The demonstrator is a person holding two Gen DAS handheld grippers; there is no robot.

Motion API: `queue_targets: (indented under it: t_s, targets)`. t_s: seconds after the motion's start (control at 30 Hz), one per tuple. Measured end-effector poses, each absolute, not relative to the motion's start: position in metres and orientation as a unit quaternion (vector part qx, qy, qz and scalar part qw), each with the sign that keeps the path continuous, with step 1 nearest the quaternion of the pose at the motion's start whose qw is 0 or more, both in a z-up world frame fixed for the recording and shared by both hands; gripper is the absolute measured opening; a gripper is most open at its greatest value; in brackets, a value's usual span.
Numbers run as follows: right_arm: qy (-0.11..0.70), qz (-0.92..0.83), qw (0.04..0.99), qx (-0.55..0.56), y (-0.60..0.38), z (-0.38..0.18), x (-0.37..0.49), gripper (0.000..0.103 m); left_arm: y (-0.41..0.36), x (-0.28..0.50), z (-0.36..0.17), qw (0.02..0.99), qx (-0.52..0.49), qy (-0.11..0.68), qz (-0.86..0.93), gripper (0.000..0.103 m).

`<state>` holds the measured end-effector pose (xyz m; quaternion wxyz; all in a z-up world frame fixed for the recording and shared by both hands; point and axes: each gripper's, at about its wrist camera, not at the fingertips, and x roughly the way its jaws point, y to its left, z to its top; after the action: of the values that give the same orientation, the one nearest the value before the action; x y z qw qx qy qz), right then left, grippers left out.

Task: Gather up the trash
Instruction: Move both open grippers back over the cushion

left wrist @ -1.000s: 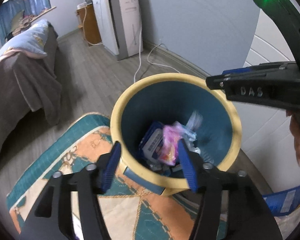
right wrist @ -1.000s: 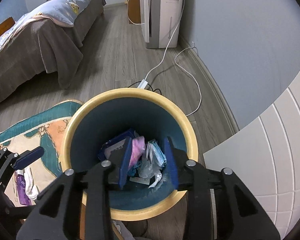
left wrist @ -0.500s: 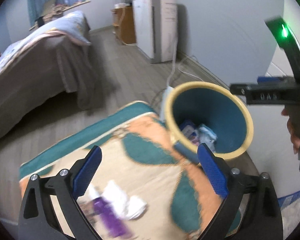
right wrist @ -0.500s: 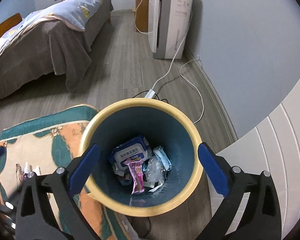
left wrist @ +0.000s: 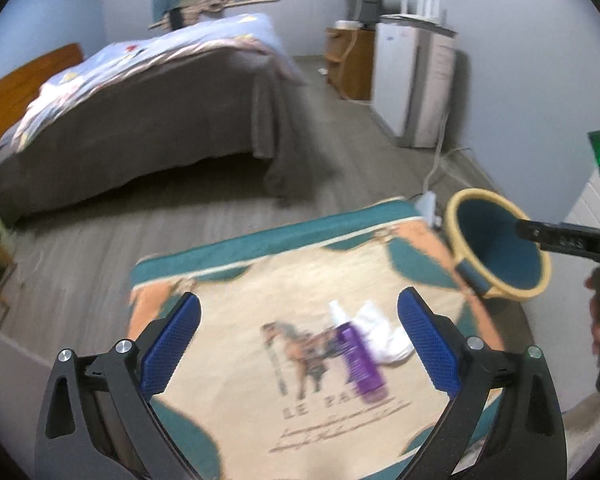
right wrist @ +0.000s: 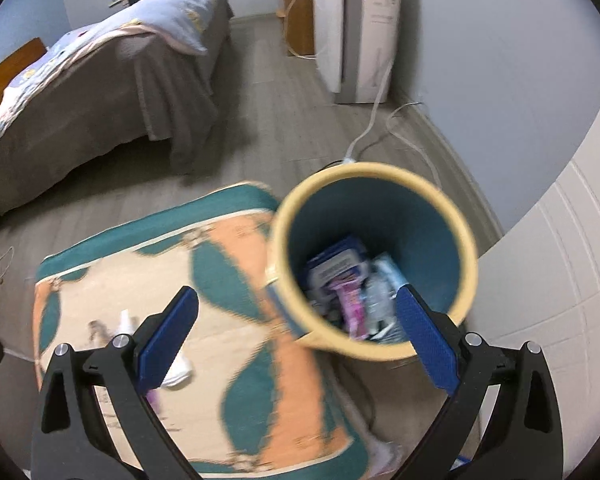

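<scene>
Both grippers are wide open with nothing between the jaws. Left gripper (left wrist: 298, 350) is angled down over the patterned teal, orange and cream rug (left wrist: 236, 288), and framed between its blue pads are the two bits of trash not yet picked up: a purple plastic spray bottle with a white cap (left wrist: 358, 356) lying on its side, and a crumpled white tissue (left wrist: 384, 338) touching it on the right. Right gripper (right wrist: 296, 338) is off to the side, hanging over the near rim of the round yellow waste bin with a teal inside (right wrist: 428, 184), which sits at the rug's corner. Bin already has stuff in it: a blue wipes pack (right wrist: 336, 264), a pink wrapper (right wrist: 354, 304), some clear plastic.

So my read is we're between drops, at the go-fetch-the-next-piece step. Next move is probably the left one coming down onto the bottle or the tissue. The bottle is round and lying flat, so squeeze it across its width or it'll roll away. Tissue is soft, so the pads need to get right down to the rug to catch it.
</scene>
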<state>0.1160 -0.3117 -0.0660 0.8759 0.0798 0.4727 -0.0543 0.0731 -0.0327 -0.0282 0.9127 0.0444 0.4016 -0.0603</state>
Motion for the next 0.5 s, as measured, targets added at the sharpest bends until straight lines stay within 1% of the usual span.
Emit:
queue_targets:
  t_s: [0.1,0.27,0.37,0.5]
  targets:
    - [0.490,-0.026,0.868,0.074,-0.283,-0.079,0.119,0.097,-0.015,0.069,-0.036,0.913,0.048,0.403,-0.042,0.098]
    - [0.510,-0.016,0.860,0.008,-0.240,-0.103,0.125,0.097,0.006,0.070,-0.048,0.910,0.068,0.409,-0.023,0.098]
    - [0.525,-0.006,0.851,-0.012,-0.223,-0.120,0.127,0.097,0.015,0.074,-0.058,0.904,0.076,0.420,-0.015,0.098]
    - [0.540,0.001,0.841,-0.038,-0.203,-0.140,0.130,0.097,0.027,0.079,-0.065,0.898,0.056,0.437,-0.010,0.098]
